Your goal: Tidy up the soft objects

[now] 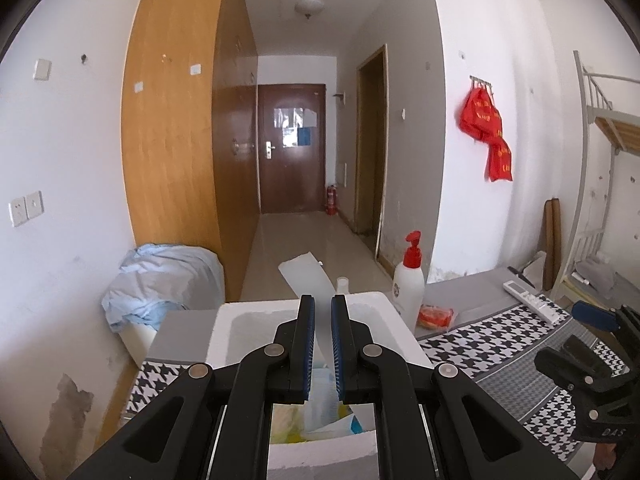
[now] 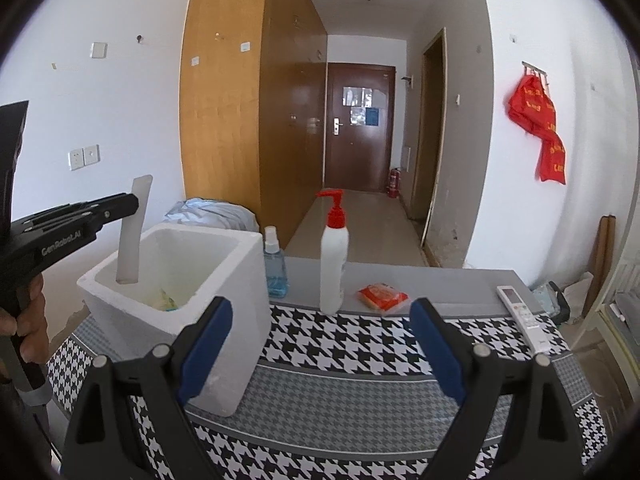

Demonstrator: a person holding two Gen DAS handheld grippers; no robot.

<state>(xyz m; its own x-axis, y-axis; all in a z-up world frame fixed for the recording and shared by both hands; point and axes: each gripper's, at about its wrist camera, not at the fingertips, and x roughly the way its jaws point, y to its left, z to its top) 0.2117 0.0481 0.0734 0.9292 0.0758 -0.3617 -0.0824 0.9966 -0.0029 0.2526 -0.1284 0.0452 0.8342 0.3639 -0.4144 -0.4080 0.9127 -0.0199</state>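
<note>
We hold a thin white sheet (image 2: 134, 228) tight in our left gripper (image 1: 322, 344) over the white foam box (image 2: 176, 280), so we should lower it slowly inside, while our right gripper (image 2: 320, 344) waits wide apart near the orange packet (image 2: 383, 297).

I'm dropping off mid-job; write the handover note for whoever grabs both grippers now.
Left gripper: shut on a pale flexible strip, whose lower end dips into the white foam box.
Right gripper: open, empty, above the checked table cover.
Done: some soft packs lie in the box.
Left: release the strip into the box; the orange packet by the pump bottle probably goes next.
</note>
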